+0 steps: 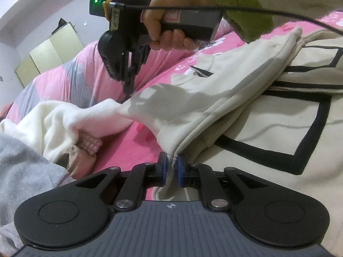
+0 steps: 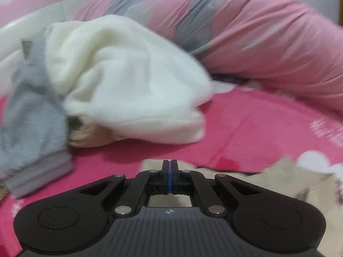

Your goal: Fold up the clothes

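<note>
left hand-held gripper (image 1: 171, 162) pinches cream hoodie (image 1: 246, 115) hem — fingertip contact half hidden.

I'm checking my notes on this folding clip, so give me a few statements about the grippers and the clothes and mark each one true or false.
1. The left hand-held gripper pinches an edge of the cream jacket. True.
2. The right hand-held gripper is wide open. False: its fingers are pressed together.
3. A white fleece garment lies bunched on the pink bedsheet. True.
4. The cream jacket carries red stripes. False: its lines are black.
5. A grey garment lies beside the white fleece. True.
</note>
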A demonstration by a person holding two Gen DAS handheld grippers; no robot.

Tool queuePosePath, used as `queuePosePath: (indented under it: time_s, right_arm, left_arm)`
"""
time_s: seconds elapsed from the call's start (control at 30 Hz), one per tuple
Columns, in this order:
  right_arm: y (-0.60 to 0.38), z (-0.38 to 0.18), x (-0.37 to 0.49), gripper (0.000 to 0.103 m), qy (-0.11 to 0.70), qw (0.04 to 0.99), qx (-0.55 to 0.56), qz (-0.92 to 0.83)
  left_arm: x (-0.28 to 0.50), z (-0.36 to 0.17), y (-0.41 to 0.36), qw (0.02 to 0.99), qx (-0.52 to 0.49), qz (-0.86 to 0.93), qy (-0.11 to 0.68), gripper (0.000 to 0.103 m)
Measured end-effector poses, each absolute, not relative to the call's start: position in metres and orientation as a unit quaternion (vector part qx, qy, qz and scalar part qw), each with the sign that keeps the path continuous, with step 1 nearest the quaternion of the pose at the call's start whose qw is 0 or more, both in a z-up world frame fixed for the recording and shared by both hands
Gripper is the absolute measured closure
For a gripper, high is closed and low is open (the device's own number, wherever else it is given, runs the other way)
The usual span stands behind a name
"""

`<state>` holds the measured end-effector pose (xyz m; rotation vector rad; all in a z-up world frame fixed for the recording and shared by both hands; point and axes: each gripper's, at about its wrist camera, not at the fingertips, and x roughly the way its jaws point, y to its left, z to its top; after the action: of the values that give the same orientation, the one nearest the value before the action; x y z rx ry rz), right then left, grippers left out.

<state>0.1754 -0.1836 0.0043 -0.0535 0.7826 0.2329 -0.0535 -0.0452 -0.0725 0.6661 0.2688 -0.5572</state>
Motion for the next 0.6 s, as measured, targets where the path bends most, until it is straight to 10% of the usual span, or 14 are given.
queuePosePath:
  time_s: [0.07,0.13,0.2,0.27,0.33,0.6]
  right_arm:
    - [-0.173,0.003,0.176,0.095,0.389,0.912,-0.041,0.125]
    - [-0.158,0.000,0.177,0.047,0.392,0.908,-0.076,0.128]
    - [-0.142,-0.005,0.177,0.039,0.394,0.903,-0.112,0.131]
    - [-0.129,-0.015,0.179,0.044,0.400,0.894,-0.152,0.130]
    - [-0.125,-0.024,0.182,0.099,0.411,0.887,-0.174,0.117]
    - [-0.178,-0.014,0.180,0.099,0.395,0.913,-0.017,0.101]
  left_arm:
    - [-0.055,-0.073,-0.046,0.899,0.324,-0.268,0.125,0.094]
    - [-0.056,-0.073,-0.047,0.899,0.327,-0.267,0.120,0.094]
    - [-0.057,-0.073,-0.047,0.899,0.330,-0.265,0.115,0.094]
    - [-0.058,-0.073,-0.048,0.899,0.332,-0.264,0.110,0.094]
    - [-0.059,-0.073,-0.049,0.898,0.336,-0.264,0.106,0.095]
    - [-0.059,-0.077,-0.046,0.893,0.345,-0.268,0.109,0.095]
